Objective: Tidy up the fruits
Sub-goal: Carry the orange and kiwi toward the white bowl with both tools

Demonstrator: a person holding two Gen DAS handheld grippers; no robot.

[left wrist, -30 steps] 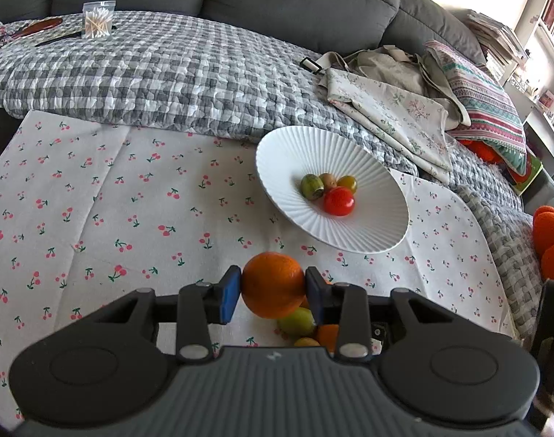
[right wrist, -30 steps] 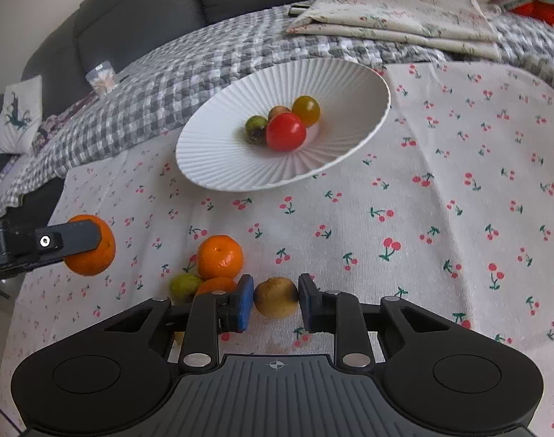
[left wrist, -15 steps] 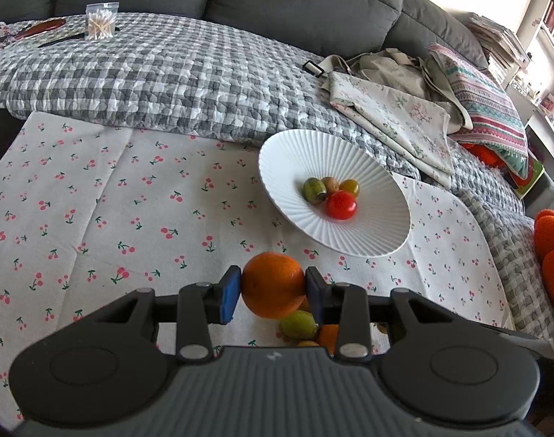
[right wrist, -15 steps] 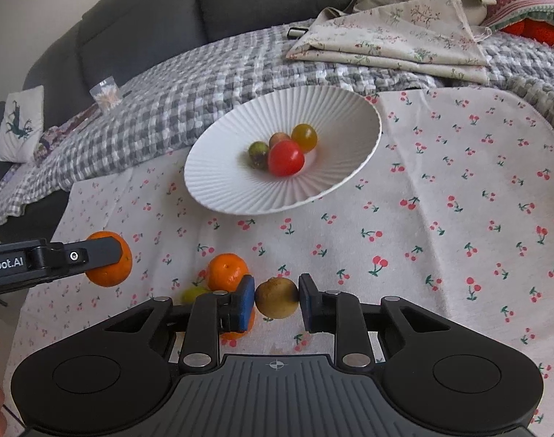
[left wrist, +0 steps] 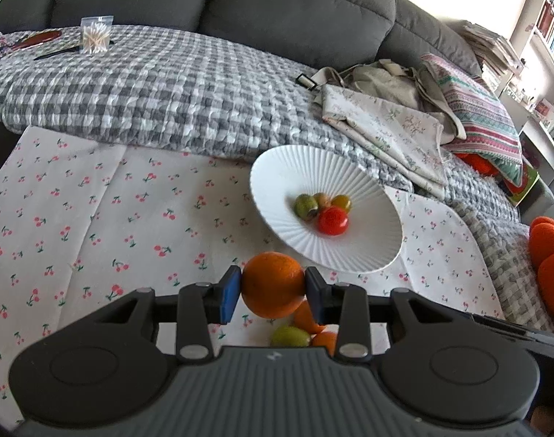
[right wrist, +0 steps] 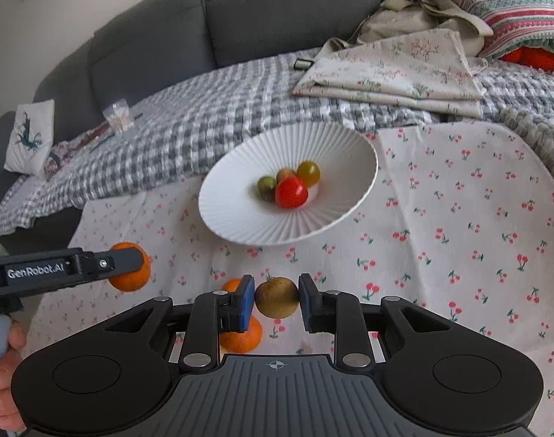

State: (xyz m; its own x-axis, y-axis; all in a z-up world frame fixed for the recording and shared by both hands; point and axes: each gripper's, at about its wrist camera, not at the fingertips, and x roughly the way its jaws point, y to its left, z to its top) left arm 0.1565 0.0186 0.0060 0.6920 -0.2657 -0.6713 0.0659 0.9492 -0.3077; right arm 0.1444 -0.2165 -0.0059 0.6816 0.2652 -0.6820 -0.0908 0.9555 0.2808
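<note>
A white ribbed ceramic bowl (right wrist: 240,215) sits on a white cloth printed with small red cherries (right wrist: 459,218), spread over the bench in front of a dark grey sofa (left wrist: 277,11). In the bowl's hollow lie four small fruits, touching: a glossy red tomato (right wrist: 291,192), a yellow-green round fruit (right wrist: 308,172), a dull green one (right wrist: 266,187) and a small brownish one (right wrist: 285,173) behind them.

The left gripper (left wrist: 272,288) is clamped on a round, bright orange tangerine (left wrist: 272,284), its pads pressed against both sides, near the bowl's close rim. The right gripper (right wrist: 276,299) is closed on a small brown-green kiwi-like fruit (right wrist: 276,298) with a dull, speckled skin, held above the cloth on the near side of the bowl.

On the cloth below the grippers remain two more orange tangerines (right wrist: 240,335) and a small green oval fruit (left wrist: 289,335), clustered together.

A grey and white checked blanket (left wrist: 149,102) covers the sofa seat beyond the bowl, with folded floral fabric (right wrist: 393,69) to its right.
</note>
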